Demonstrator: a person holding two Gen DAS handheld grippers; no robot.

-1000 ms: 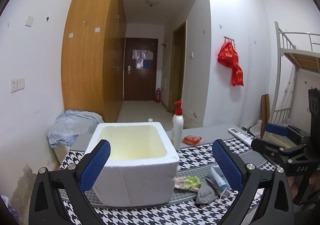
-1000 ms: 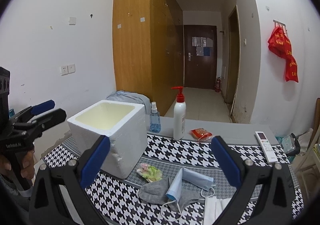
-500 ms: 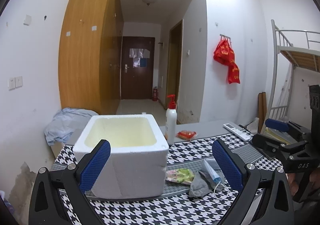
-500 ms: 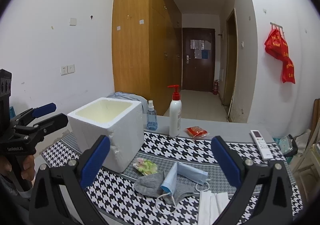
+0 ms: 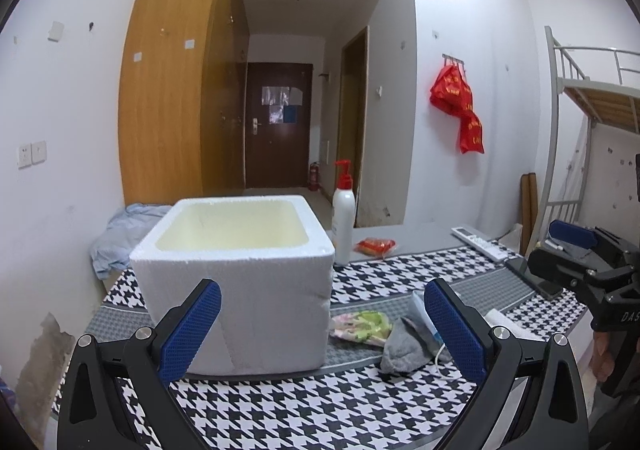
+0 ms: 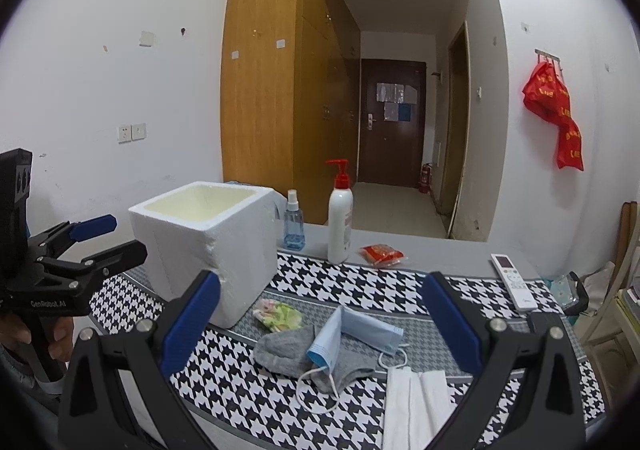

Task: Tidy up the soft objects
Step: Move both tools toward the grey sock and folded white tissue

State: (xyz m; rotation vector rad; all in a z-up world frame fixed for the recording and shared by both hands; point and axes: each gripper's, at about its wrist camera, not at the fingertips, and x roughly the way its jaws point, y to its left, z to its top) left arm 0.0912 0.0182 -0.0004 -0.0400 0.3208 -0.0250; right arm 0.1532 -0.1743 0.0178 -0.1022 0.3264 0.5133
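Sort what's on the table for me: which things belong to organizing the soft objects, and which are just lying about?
Job:
grey sock
blue face mask
floral cloth pouch
folded white tissues
white foam box

Lying about:
white pump bottle
blue spray bottle
red snack packet
white remote control

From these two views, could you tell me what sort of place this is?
Probably a dormitory room: a metal bunk bed, a tall wooden wardrobe, and a corridor to the entrance door.
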